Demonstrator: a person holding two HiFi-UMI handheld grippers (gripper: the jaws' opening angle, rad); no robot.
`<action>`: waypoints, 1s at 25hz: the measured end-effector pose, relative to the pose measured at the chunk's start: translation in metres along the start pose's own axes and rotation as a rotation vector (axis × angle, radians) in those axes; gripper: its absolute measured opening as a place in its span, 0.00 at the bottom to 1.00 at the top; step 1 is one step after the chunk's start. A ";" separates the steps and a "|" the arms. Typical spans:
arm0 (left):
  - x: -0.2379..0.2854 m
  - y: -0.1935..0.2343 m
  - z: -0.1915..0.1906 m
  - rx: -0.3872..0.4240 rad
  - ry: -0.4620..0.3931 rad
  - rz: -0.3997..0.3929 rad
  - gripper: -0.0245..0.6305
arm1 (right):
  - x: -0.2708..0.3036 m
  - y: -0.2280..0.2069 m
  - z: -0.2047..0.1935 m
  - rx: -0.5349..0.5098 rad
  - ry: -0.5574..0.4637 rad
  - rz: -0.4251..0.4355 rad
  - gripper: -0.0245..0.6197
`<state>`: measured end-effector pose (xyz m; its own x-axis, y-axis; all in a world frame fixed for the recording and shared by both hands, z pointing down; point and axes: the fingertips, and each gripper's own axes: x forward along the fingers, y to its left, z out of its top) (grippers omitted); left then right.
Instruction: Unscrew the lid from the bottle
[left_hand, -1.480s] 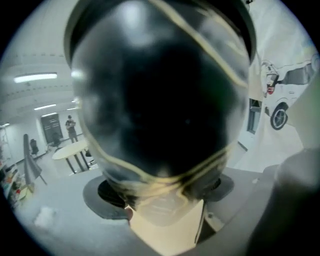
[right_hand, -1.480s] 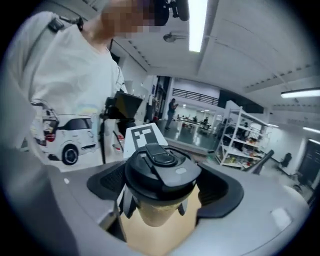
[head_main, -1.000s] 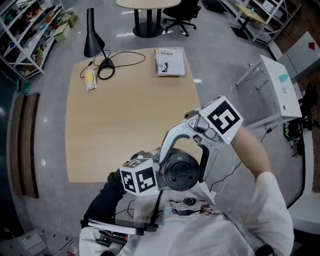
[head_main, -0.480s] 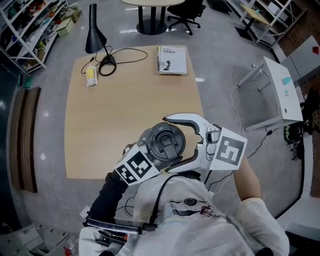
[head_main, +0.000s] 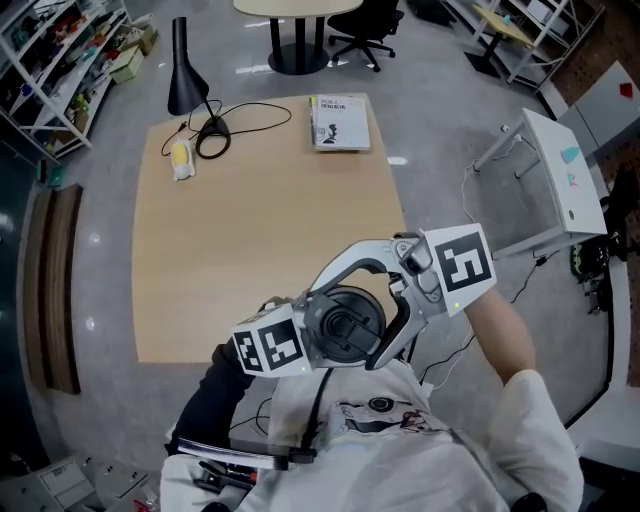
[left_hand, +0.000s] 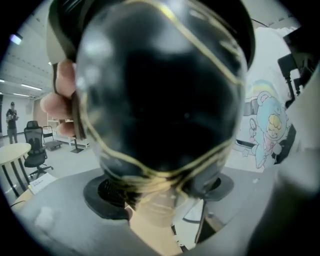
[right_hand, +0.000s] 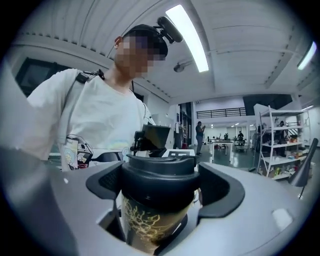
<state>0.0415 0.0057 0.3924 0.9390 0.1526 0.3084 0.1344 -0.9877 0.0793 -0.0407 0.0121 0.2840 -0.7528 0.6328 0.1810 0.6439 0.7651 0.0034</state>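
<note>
L fingers (left_hand: 100, 192) clamp the bottle (left_hand: 160, 100); R fingers (right_hand: 222, 190) have just been closing onto the lid (right_hand: 160, 175) — if that grip's light, I'd expect pads to skid, no turn.

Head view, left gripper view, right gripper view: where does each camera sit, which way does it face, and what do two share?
Left gripper view: rides the left tool, facing along jaws clamped on the bottle; fingers and shirt show.
Right gripper view: rides the right tool, facing the person's shirt; its jaws, just closed further, press the lid.
Head view: on the person's head, facing steeply down onto lid, both tools and table; shirt, forearm show.
Shared: both gripper views show the bottle and shirt.
</note>
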 end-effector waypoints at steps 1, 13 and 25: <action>-0.001 0.001 0.001 0.001 -0.003 0.002 0.65 | 0.000 -0.001 0.006 0.007 -0.033 -0.006 0.75; -0.063 0.083 -0.013 -0.187 -0.121 0.440 0.65 | -0.128 -0.080 -0.002 0.054 -0.283 -0.949 0.75; -0.228 0.180 -0.029 -0.395 -0.162 1.403 0.65 | -0.235 -0.087 -0.048 0.053 -0.183 -1.756 0.75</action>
<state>-0.1573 -0.2062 0.3638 0.2518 -0.9363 0.2448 -0.9678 -0.2426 0.0678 0.0869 -0.2090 0.2885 -0.4943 -0.8631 -0.1033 -0.8688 0.4945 0.0258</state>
